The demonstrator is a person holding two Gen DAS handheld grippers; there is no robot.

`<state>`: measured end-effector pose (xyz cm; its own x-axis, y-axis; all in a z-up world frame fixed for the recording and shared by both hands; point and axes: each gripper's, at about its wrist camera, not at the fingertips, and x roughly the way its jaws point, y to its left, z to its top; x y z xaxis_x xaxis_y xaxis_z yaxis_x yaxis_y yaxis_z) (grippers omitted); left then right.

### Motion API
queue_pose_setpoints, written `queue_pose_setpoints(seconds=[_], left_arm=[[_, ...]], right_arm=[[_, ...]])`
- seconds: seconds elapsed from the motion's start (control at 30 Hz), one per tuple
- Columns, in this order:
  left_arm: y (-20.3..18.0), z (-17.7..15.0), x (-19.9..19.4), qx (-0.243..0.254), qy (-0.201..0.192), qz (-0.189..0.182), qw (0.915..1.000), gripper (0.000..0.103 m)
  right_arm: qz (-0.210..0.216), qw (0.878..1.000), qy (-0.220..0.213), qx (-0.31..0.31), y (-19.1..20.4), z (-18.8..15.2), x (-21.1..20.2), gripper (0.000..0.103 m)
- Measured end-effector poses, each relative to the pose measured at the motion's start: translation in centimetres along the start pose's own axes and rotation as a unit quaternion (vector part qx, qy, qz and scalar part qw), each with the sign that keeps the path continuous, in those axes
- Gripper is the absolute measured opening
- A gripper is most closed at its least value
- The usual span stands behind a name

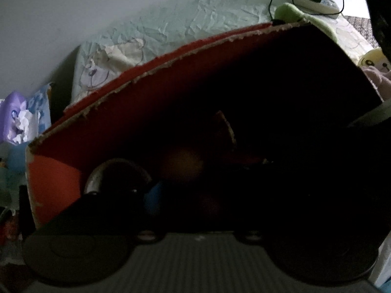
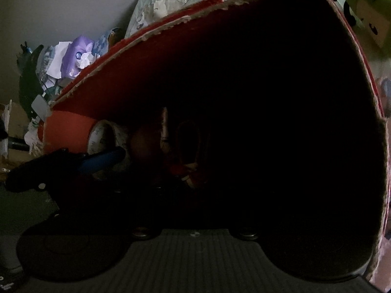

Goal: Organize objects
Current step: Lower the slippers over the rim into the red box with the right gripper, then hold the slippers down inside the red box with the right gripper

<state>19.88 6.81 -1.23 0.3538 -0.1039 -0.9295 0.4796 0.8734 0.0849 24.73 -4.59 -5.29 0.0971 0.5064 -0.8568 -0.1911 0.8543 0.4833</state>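
Ragged-edged red cardboard box (image 2: pixel 156 56) w/ tape roll (image 2: pixel 102 136) inside.

Pale grey wall (image 1: pixel 48 12) behind, evenly lit. Mint-green crumpled bedsheet (image 1: pixel 183 17) with cartoon print runs along wall. On sheet, far right: white power strip (image 1: pixel 317 2) with black charger plugged in, cable looping. Left of sheet: purple tissue pack (image 1: pixel 13 119) among clutter. Foreground very dark.
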Motion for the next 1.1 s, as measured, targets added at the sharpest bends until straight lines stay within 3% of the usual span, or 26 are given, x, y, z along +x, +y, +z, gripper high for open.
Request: queue_pose_setpoints(seconds=[0.2,0.43,1.1], left_arm=[[0.0,0.2,0.8,-0.001,0.028,-0.001,0.9996,0.069],[0.3,0.4,1.3,-0.013,0.043,-0.008,0.999,0.068],[0.4,0.5,1.8,-0.007,0.048,-0.002,0.9988,0.067]], right_arm=[[-0.013,1.0,-0.02,-0.015,0.3,-0.4,0.0,0.032],[0.002,0.999,-0.032,-0.009,-0.3,-0.5,-0.1,0.032],[0.011,0.999,-0.034,-0.018,-0.2,-0.6,-0.2,0.033]])
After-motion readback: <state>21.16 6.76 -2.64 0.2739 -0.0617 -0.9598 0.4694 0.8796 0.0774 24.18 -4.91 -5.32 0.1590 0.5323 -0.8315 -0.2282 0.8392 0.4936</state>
